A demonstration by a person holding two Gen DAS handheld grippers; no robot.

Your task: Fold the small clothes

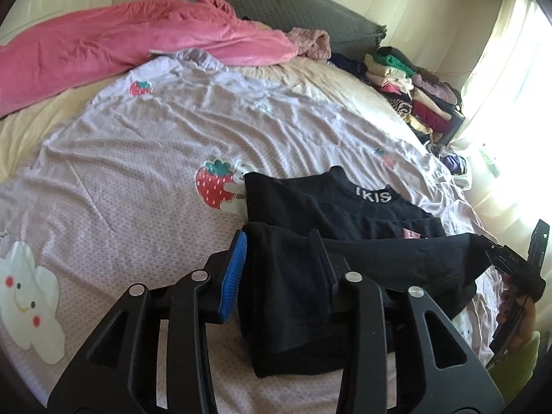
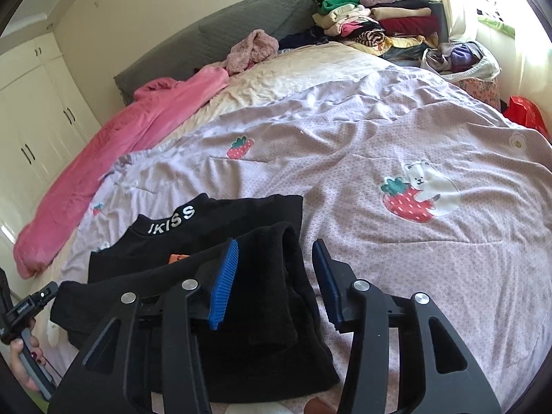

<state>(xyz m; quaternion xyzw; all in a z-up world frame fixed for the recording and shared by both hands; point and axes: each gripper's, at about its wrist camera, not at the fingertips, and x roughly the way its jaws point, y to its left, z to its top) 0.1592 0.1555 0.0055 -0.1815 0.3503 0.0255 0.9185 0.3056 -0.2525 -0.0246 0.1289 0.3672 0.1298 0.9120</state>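
Both the left tool [image 1: 281, 269] and right tool [image 2: 276, 283] stand spread, pads off the black top [image 2: 220, 241] folded on the bed [image 2: 396, 269] at six o'clock, so releasing seems done; next, withdraw and smooth.

**White lettering on the black garment's collar**

The only clearly readable text stood on the collar band of the black garment [image 2: 214, 241], which lay on the bed. In the right wrist view, left of centre, white capital letters on that band read "IKISS" [image 2: 171, 223], slanting upward to the right. In the left wrist view, right of centre, the same band showed only "IKIS" [image 1: 373, 195], the rest lost in a fold. A small orange tag [image 2: 177, 258] on the garment below the collar bore dark marks too small to read. At the lower left edge of the right wrist view, a black mount [image 2: 24, 308] carried tiny pale lettering, also illegible.
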